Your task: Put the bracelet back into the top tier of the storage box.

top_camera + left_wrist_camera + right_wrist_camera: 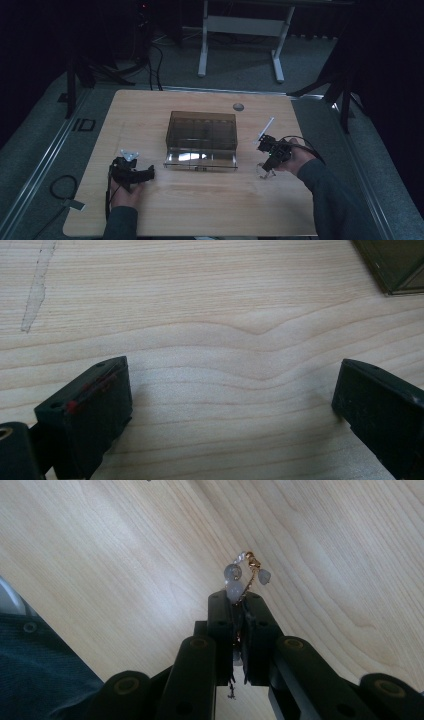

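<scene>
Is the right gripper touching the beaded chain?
Touching. The right gripper view shows the right gripper shut on the beaded chain, whose beads stick out past the jaws.

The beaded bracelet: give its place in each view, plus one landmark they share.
High view: the beaded bracelet hangs under the right tongs, right of the smoky plastic box.
Left gripper view: not in it.
Right gripper view: centre, pinched between the shut jaws, beads and gold clasp sticking out above them.
Shared landmark: the light wood tabletop.

Smoky clear box (202,131) mid-table (150,105); white strip (266,126) right of it; small grey disc (238,106) behind; white desk frame (240,30) beyond.
</scene>
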`<action>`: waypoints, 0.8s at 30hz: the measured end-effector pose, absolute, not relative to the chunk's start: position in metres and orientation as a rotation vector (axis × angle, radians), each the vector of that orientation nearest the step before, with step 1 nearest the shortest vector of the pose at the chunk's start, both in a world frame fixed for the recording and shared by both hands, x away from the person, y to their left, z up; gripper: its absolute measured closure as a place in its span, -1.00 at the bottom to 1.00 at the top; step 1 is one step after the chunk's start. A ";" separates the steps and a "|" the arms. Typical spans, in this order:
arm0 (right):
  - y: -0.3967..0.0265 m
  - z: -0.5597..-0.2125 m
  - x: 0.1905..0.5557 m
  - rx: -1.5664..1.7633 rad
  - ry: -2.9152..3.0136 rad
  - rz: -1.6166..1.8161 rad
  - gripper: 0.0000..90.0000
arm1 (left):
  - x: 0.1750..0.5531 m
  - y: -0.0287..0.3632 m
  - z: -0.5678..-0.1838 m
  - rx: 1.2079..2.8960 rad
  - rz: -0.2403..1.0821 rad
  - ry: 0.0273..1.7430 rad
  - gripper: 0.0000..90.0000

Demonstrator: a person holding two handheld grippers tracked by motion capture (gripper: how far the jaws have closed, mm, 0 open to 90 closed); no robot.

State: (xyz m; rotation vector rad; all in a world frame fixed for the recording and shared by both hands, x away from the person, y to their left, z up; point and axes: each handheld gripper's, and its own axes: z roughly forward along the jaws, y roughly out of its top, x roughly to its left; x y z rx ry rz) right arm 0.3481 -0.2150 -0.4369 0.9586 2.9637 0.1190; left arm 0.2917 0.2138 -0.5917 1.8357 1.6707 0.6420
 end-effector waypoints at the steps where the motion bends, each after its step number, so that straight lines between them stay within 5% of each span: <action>1: -0.215 -0.436 0.348 0.953 2.965 0.115 0.87 | 0.292 0.214 -0.592 1.835 0.642 1.671 -0.94; 24: -0.201 -0.415 0.348 0.849 2.986 0.102 0.87 | 0.292 0.214 -0.592 1.835 0.641 1.672 -0.94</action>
